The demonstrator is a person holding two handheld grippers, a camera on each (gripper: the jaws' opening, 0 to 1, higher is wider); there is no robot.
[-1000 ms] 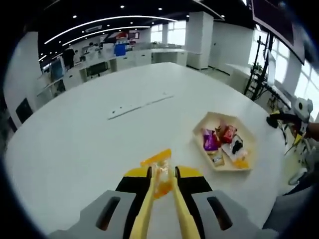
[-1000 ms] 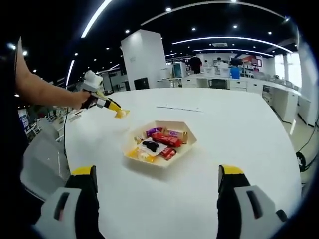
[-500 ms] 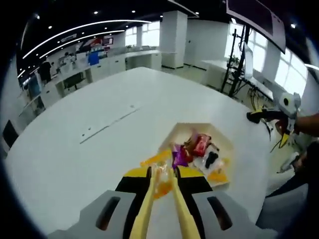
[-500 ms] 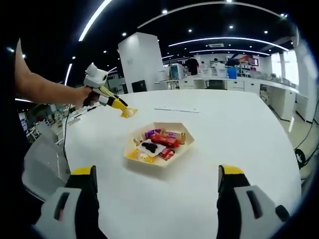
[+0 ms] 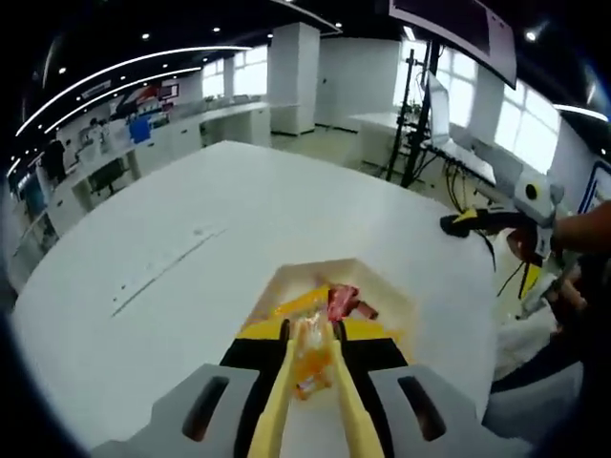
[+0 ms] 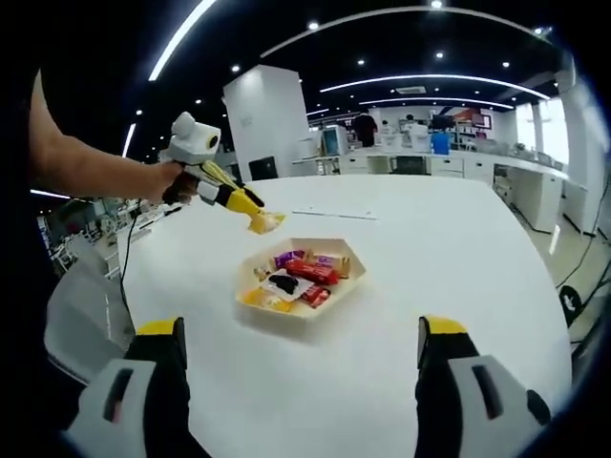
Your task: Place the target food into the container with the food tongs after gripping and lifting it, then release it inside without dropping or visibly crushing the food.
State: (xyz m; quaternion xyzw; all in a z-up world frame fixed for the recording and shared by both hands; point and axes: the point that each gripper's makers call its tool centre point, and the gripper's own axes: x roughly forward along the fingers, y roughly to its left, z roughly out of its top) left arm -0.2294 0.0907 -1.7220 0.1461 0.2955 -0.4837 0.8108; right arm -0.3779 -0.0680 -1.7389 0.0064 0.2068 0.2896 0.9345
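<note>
**A:** Item one, nearest: what sits in my tongs?

**B:** In the left gripper view, my left gripper (image 5: 313,358) is clenched on the yellow food tongs (image 5: 305,401), and the tongs in turn pinch the orange snack packet (image 5: 311,355). The packet hangs between the tips, off the table. It looks uncrushed, though blur hides fine detail.

**A:** Item two: change since a second ago?

**B:** A second ago the hexagonal tray (image 5: 286,281) lay well off to one side of the tongs. Now its near rim sits just beyond the tips, with a red wrapper (image 5: 342,300) showing past the packet. I judge the carry nearly finished: the packet is over the tray's edge or close to it, and release has not yet happened.

**A:** Item three: the other tool?

**B:** My right gripper (image 6: 304,382) stands spread wide, holding nothing, above bare white table (image 6: 458,258). In the left gripper view it appears further off, at the table's far edge (image 5: 492,221), in a hand.

**A:** Item four: what does each view add?

**B:** The right gripper view gives the side look: the left gripper (image 6: 265,223) slanting down with the packet (image 6: 266,222) above and just behind the tray (image 6: 334,291), not yet inside. It also lists the contents: red, purple, black and yellow wrappers. The left gripper view alone shows the grip itself. Farthest: desks and ceiling lights.
</note>
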